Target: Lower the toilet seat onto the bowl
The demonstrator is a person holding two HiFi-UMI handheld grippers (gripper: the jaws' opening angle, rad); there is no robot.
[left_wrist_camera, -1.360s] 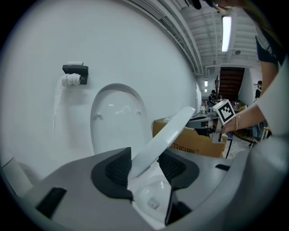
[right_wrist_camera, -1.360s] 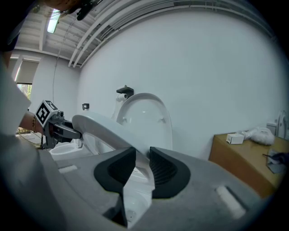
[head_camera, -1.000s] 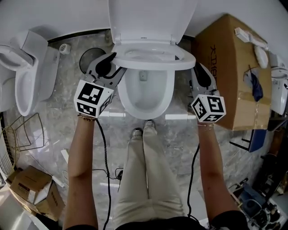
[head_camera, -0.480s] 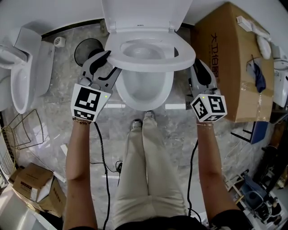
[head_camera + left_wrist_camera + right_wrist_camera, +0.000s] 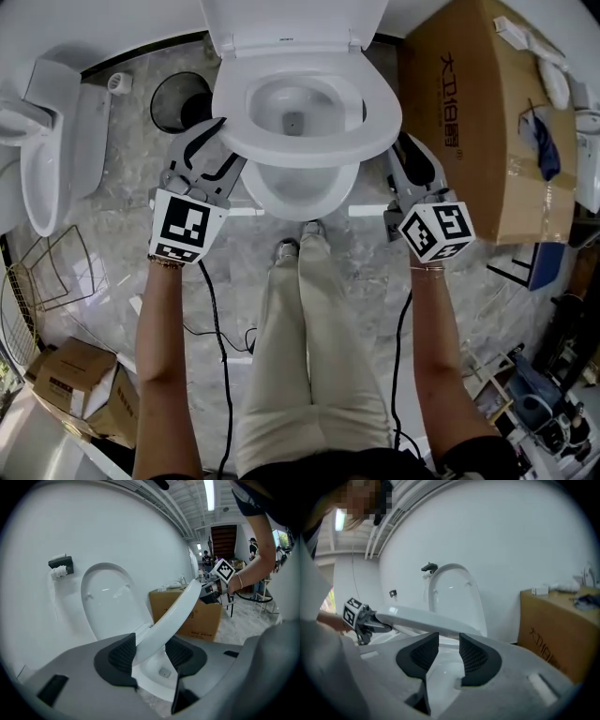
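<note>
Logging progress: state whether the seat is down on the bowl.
Not down: the seat slants partway, its front edge clear of the bowl.

Tilted toilet seat point(image 5: 176, 613) between the jaws

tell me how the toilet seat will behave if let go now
The toilet seat looks like rigid moulded plastic, so it should stay stiff. It hangs part-lowered above the bowl, hinged at the back, so released it would likely swing down and slap. Its glossy surface may slip between the left gripper's pads.
</note>
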